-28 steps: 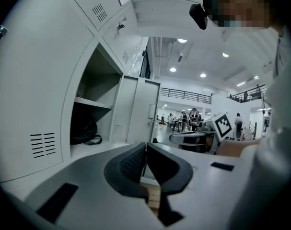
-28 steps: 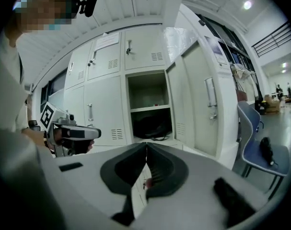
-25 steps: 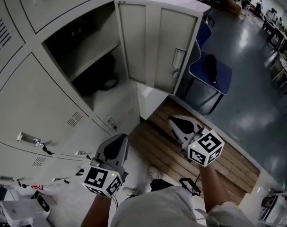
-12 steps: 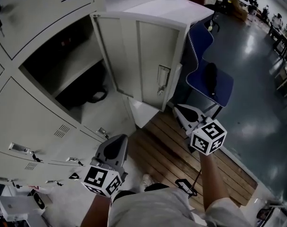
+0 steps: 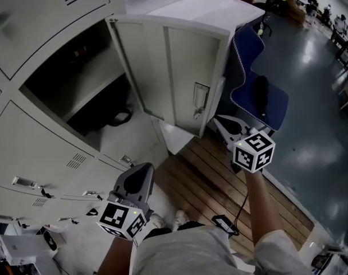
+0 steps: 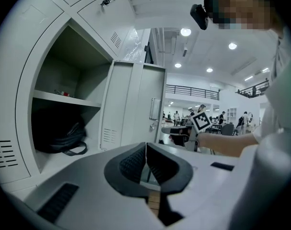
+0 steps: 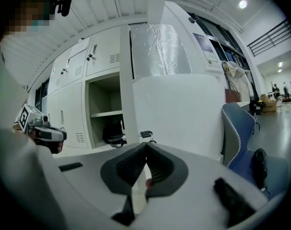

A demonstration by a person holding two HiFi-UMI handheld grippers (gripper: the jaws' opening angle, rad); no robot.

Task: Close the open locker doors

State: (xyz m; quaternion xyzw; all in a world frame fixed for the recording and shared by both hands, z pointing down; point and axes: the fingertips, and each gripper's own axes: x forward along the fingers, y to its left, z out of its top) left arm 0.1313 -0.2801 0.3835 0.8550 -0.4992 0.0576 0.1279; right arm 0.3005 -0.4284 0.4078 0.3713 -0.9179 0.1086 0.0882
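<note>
One locker door (image 5: 174, 67) stands swung out from an open compartment (image 5: 70, 79) that holds a black bag (image 5: 117, 118) under a shelf. My right gripper (image 5: 219, 122) is shut and empty, just right of the door's free edge, below its latch handle (image 5: 200, 99). In the right gripper view the closed jaws (image 7: 146, 145) face the door's outer side (image 7: 179, 114), with the handle (image 7: 146, 134) right above them. My left gripper (image 5: 143, 168) is shut and empty, low in front of the closed lower lockers. Its own view shows the jaws (image 6: 145, 145) facing the door (image 6: 135, 104) and bag (image 6: 59, 135).
A blue chair (image 5: 259, 90) stands right behind the open door, with a dark object on its seat. A wooden slat platform (image 5: 202, 182) lies underfoot by the grey floor (image 5: 311, 125). Closed lockers with keys (image 5: 30, 183) line the left. People and desks are far off.
My right gripper has risen and moved closer to the open door's free edge. The head view has shifted slightly; the left gripper has stayed nearly still. The door angle looks unchanged.
</note>
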